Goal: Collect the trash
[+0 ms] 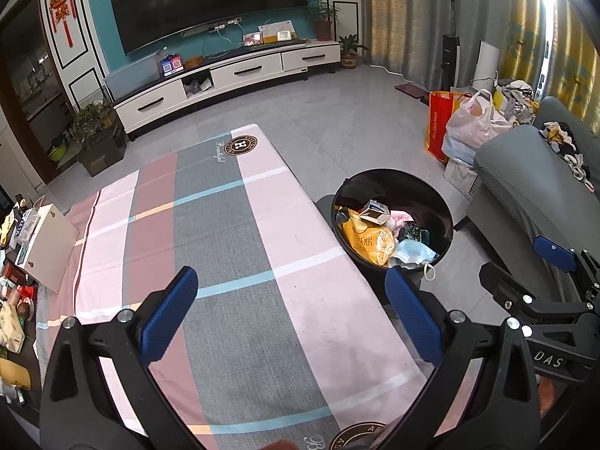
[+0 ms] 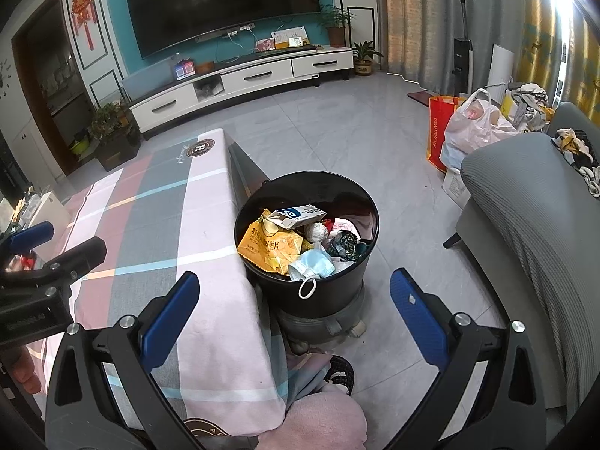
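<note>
Standing just beside the desk (image 2: 210, 202), a black bin (image 2: 307, 285) is seen filled with trash: a yellow wrapper (image 2: 270, 247), a carton (image 2: 296, 215) and a blue mask (image 2: 313, 264). Both the left hand-held gripper (image 1: 292, 311) and the right hand-held gripper (image 2: 296, 315) are held wide apart, and nothing is gripped.

Home living room: wall-mounted TV (image 1: 210, 3) over a low white media cabinet (image 1: 232, 75), potted plants (image 1: 322, 18), curtains (image 1: 408, 18), grey sofa (image 2: 532, 202), tiled floor (image 1: 337, 112), red knot ornament (image 1: 62, 2) on wall.
</note>
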Demonstrator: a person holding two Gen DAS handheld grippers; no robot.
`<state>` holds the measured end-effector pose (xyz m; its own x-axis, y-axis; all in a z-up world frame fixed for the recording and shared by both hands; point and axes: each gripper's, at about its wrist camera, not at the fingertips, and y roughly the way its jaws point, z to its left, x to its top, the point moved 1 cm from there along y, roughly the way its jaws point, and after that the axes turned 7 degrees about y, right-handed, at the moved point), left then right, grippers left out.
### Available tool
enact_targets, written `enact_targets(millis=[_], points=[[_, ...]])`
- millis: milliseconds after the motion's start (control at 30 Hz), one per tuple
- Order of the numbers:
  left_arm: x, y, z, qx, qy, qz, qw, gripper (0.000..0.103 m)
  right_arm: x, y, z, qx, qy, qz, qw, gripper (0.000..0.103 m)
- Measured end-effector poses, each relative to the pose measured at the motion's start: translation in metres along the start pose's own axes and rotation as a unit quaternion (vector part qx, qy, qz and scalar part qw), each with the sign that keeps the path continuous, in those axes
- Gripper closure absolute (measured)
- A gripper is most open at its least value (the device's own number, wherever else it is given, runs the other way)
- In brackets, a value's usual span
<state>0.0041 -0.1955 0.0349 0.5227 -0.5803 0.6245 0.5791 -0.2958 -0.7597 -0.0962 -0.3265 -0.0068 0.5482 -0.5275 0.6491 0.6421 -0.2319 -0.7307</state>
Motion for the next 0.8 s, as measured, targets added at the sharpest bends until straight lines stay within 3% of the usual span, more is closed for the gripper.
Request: enact_targets(millis=[800], points=[[-0.0006,0.0020,-0.0032,0.006,0.005,0.000,1.0000,0.003,0.0012,-0.0049,0.0044,0.007,-0.004,0.000,1.000,0.004]])
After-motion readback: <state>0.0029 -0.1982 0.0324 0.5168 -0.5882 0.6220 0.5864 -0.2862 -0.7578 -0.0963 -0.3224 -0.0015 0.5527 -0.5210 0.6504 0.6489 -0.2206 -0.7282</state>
